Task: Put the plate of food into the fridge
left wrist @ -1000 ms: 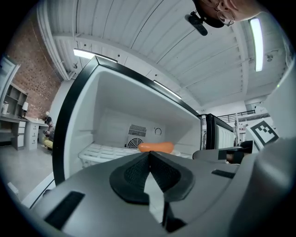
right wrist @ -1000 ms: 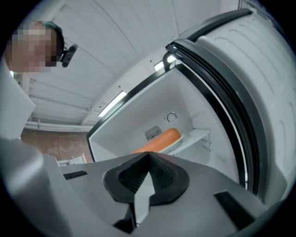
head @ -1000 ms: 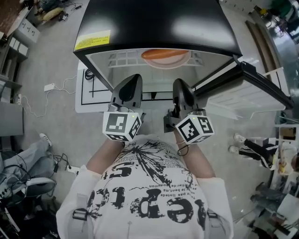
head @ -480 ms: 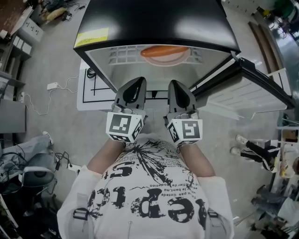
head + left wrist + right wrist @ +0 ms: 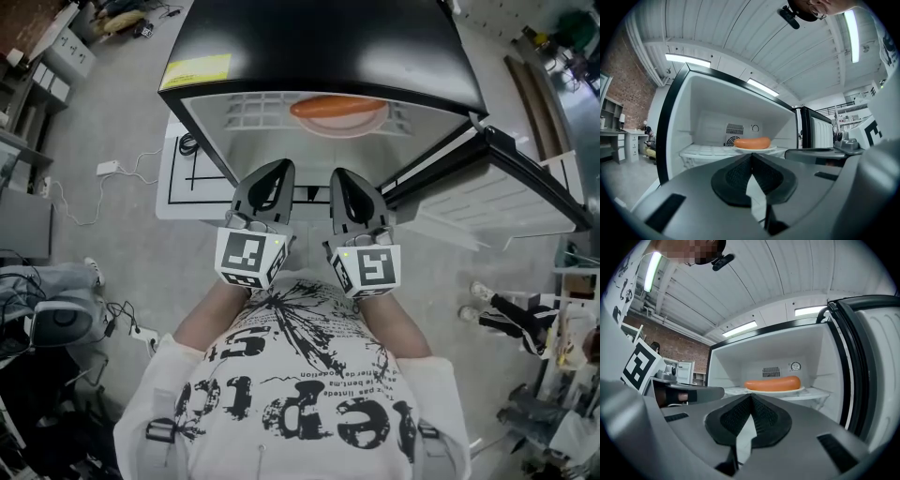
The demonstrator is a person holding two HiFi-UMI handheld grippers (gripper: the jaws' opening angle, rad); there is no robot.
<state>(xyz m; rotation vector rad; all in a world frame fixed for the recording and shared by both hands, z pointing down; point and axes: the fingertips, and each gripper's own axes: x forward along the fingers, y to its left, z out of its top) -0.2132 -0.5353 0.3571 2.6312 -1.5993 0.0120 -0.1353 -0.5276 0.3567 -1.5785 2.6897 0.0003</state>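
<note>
Right gripper (image 5: 338, 174) has rolled its marker cube more square-on and slid closer to the left gripper (image 5: 281, 168) in front of the open fridge (image 5: 319, 47) since a second ago; the left one has barely shifted. Both claws are pressed together with nothing between them and held level just outside the fridge opening, probably because the plate (image 5: 339, 121) with its sausage (image 5: 337, 107) already sits on the white shelf (image 5: 248, 111) inside the fridge. What's left looks like closing the door (image 5: 487, 192), which stands wide open off the fridge's right side in the head view.
</note>
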